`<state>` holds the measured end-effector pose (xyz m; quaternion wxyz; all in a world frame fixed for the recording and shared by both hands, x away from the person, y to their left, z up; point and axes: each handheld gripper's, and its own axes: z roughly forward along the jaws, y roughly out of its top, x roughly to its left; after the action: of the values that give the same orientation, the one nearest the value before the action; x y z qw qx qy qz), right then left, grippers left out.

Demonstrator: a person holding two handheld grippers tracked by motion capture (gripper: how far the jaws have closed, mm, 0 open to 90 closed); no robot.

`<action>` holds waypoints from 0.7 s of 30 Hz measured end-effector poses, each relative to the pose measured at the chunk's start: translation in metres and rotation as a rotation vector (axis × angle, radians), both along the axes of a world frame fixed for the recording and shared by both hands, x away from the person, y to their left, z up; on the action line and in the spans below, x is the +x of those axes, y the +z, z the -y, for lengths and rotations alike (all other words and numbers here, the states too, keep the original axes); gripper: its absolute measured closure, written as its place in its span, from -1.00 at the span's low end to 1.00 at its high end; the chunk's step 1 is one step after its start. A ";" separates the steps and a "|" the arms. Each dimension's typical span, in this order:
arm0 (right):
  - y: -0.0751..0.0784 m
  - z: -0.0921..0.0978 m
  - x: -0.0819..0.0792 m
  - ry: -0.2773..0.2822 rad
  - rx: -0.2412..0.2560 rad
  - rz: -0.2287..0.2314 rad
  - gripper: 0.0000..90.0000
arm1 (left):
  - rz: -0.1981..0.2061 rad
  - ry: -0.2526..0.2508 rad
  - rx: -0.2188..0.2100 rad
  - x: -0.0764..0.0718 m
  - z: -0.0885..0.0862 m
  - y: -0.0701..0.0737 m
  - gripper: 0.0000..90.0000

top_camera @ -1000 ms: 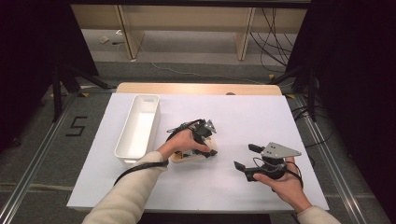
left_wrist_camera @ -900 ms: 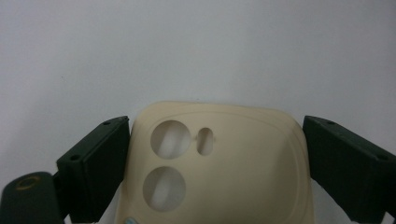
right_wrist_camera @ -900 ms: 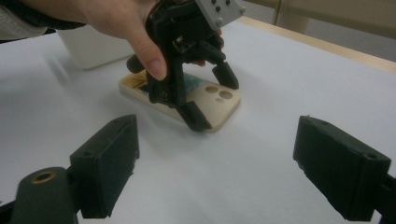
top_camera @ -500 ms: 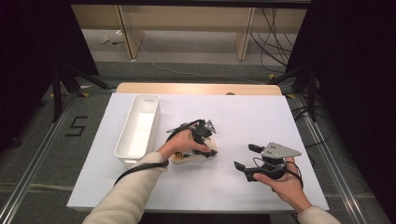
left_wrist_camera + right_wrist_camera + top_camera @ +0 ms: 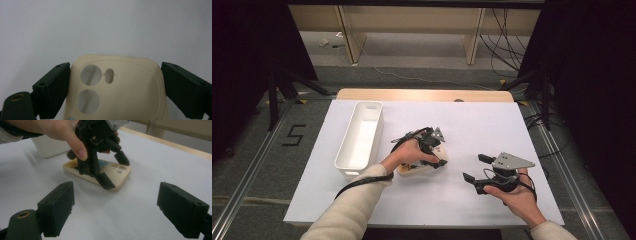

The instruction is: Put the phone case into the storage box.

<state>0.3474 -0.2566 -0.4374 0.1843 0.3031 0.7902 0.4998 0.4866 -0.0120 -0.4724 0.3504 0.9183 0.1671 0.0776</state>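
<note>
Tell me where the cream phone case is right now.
In the high view the phone case lies flat near the table's middle, right of the white bin, between the left tool's open jaws.

- Reaching forward with the left arm, left gripper (image 5: 438,150) angling down at the table, jaws standing apart and low.
- Holding the right gripper (image 5: 476,169) off to the right, cupped in the right hand (image 5: 517,197), jaws gaping wide, pointing leftward.

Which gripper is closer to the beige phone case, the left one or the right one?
Left. The left gripper has its jaws on both sides of the phone case on the table. The right gripper is apart from it, open above bare table.
</note>
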 end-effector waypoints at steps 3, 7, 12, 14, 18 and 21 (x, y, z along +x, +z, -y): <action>0.000 0.000 0.000 -0.004 0.001 0.000 -0.66 | 0.026 0.015 -0.039 -0.002 -0.001 0.008 -0.75; 0.001 0.000 0.000 -0.005 0.003 0.000 -0.66 | 0.064 0.073 -0.114 -0.006 -0.006 0.018 -0.75; 0.001 0.001 0.000 -0.008 0.004 0.003 -0.66 | 0.092 0.153 -0.202 -0.012 -0.013 0.026 -0.75; 0.001 0.001 0.000 -0.010 0.003 0.005 -0.66 | 0.098 0.177 -0.226 -0.014 -0.016 0.028 -0.75; 0.001 0.001 0.000 -0.013 0.004 0.005 -0.66 | 0.116 0.211 -0.271 -0.019 -0.020 0.032 -0.75; 0.001 0.001 0.000 -0.014 0.004 0.008 -0.66 | 0.126 0.231 -0.297 -0.023 -0.021 0.036 -0.75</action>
<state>0.3478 -0.2576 -0.4364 0.1902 0.3070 0.7862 0.5014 0.4637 0.0090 -0.4362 0.4807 0.8245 0.2585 0.1491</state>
